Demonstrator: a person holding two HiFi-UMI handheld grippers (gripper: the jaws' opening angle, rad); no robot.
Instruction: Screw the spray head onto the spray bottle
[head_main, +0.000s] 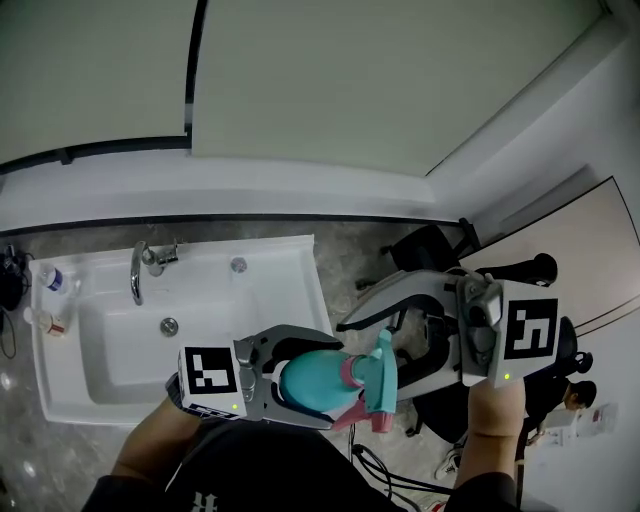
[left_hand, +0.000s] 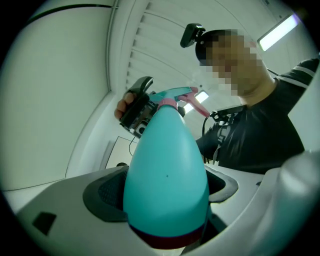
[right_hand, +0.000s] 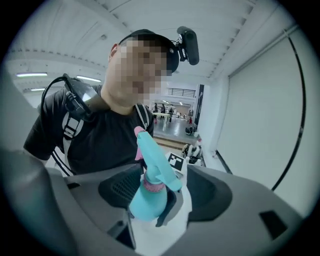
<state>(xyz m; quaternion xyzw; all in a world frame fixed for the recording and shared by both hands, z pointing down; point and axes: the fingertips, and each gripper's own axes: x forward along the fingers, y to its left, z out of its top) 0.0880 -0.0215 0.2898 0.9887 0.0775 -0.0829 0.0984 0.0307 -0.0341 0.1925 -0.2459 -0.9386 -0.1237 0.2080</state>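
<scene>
Teal spray bottle (head_main: 312, 388) clamped in left gripper (head_main: 327, 385), its spray head (head_main: 380, 385) inside wide-spread right gripper (head_main: 378, 356), white sink (head_main: 292, 262) beneath

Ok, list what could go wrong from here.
1. Only the left gripper holds the bottle, on its smooth tapered body in mid-air: it may slip.
2. The right gripper has its fingers open either side of the head; closing on the trigger rather than the pink collar may spray or skew the thread.

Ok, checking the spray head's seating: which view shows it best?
Right gripper view: the spray head stands close, whole and unobstructed. Head view shows it from above, small; left gripper view shows it far off, partly behind the bottle.
</scene>
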